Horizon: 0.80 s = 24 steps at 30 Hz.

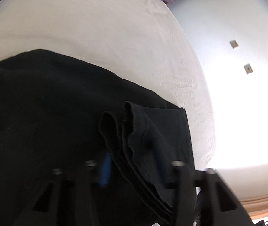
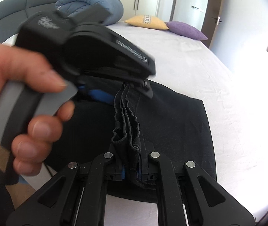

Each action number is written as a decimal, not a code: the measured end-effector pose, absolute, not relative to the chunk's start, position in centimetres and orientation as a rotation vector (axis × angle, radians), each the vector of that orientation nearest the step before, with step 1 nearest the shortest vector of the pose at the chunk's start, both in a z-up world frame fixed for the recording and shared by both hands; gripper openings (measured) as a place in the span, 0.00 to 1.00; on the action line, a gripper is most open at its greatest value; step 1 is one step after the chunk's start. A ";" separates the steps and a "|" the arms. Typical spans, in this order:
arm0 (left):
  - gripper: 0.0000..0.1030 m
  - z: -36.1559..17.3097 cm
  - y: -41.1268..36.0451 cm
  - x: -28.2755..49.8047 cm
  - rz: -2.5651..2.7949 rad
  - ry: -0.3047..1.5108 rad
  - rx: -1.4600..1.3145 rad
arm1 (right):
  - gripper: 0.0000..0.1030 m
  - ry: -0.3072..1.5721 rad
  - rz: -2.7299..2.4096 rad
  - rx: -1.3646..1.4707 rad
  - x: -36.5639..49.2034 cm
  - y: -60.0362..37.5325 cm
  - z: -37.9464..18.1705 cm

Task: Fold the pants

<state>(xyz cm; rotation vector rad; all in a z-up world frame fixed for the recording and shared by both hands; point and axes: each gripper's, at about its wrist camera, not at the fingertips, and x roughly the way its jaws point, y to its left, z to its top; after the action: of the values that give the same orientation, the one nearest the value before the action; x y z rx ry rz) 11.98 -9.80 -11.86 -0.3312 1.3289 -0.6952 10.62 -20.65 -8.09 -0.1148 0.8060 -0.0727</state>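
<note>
Black pants (image 2: pixel 171 124) lie spread on a white bed sheet (image 2: pixel 199 62). A bunched, layered hem edge of the pants (image 2: pixel 126 131) is lifted between both grippers. My right gripper (image 2: pixel 131 169) is shut on this edge, blue pads on either side of the cloth. My left gripper (image 2: pixel 134 86), held in a hand, is shut on the same edge further along. In the left wrist view the pants (image 1: pixel 49 103) fill the lower left, and the left gripper (image 1: pixel 132 160) clamps the folded hem (image 1: pixel 134 131); this view is blurred.
A rolled blue duvet (image 2: pixel 90 5), a yellow pillow (image 2: pixel 147 21) and a purple pillow (image 2: pixel 186 30) sit at the head of the bed. The bed's right edge (image 1: pixel 209 113) meets a bright wall. A dark headboard (image 2: pixel 11 5) curves at left.
</note>
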 end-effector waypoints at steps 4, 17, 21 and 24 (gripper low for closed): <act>0.14 -10.9 -9.0 13.2 -0.729 1.316 -0.248 | 0.08 0.802 -0.050 -0.110 10.2 -20.0 -7.2; 0.14 -10.5 -2.5 16.3 -0.699 1.302 0.052 | 0.08 0.860 0.152 -0.056 12.3 -13.5 -8.4; 0.14 -11.2 -1.9 17.5 -0.678 1.312 0.044 | 0.09 0.914 0.193 -0.052 12.6 -11.6 -10.0; 0.14 -11.4 -2.0 17.9 -0.670 1.313 0.022 | 0.10 0.944 0.207 -0.048 12.4 -10.9 -11.1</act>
<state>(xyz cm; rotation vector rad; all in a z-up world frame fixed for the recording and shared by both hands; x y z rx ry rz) 17.92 -1.97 -11.40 0.0218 1.3127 -0.6699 12.42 -10.86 -11.11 -0.0479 0.9441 0.2067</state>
